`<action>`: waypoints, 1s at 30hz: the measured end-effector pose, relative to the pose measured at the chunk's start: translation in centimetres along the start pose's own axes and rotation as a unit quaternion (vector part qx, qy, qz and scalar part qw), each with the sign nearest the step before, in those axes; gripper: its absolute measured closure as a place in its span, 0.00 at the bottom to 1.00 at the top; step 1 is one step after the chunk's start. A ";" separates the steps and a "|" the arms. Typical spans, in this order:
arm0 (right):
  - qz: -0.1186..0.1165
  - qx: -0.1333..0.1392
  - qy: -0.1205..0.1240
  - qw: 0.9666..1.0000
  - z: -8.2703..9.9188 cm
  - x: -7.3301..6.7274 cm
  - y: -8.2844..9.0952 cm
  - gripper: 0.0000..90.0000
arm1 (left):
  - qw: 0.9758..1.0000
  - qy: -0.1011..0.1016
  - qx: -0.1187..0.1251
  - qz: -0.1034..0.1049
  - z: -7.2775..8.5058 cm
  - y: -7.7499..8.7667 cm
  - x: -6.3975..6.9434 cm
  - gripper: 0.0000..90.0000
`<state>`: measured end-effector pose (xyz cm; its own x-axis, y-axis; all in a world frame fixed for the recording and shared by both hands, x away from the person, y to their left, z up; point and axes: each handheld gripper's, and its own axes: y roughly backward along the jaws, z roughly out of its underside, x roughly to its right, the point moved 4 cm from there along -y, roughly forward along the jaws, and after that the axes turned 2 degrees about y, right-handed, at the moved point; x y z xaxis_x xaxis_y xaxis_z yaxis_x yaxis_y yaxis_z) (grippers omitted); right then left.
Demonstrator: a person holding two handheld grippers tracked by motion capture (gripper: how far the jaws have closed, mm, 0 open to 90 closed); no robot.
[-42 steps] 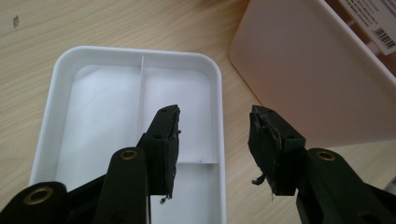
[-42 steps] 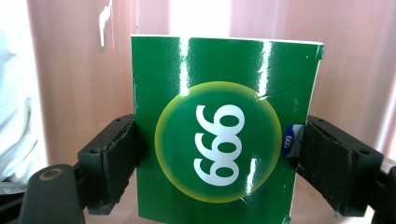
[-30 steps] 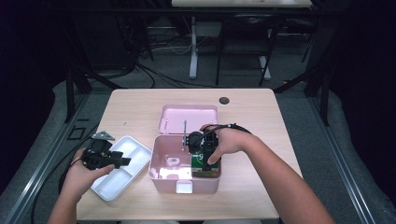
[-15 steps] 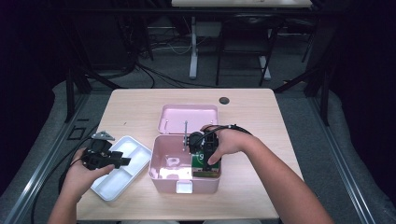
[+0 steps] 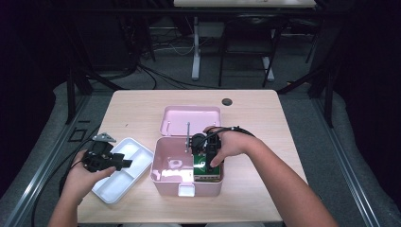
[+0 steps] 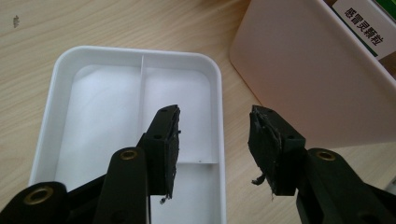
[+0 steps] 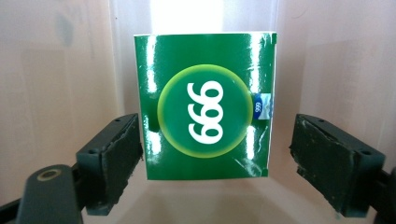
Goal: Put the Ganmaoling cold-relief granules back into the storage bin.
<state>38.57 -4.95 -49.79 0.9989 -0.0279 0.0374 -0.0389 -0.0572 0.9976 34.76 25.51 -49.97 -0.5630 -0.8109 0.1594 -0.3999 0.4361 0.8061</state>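
Right gripper view, green box (image 7: 204, 105) flat, "999" sideways, tool (image 7: 215, 161) open.

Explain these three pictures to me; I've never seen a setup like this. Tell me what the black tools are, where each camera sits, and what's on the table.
A person sits at a light wooden table and holds a hand-held black tool in each hand, each ending in two-jaw tongs. The wide picture comes from a fixed camera above. The other two come from small cameras riding on each tool, looking along its jaws.

On the table stand an open pink plastic box, its hinged lid lying back, and a white divided plastic tray.

The left tongs hang open and empty above the tray. The right tongs reach into the box, jaws spread on either side of a glossy green carton marked 999. The left jaw looks close to it or touching, the right one clearly apart, so nothing is gripped yet.
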 end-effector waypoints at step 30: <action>0.015 0.024 -0.025 0.999 2.4 -0.8 4.2 0.31 | 1.000 0.003 0.006 -0.005 0.0 0.4 -0.4 0.59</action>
<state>37.50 -7.52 -45.72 0.9949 -0.0796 0.0624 -0.0704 -0.1028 0.9922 34.79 26.03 -49.71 -0.5553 -0.8171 0.1548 -0.4132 0.4326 0.8013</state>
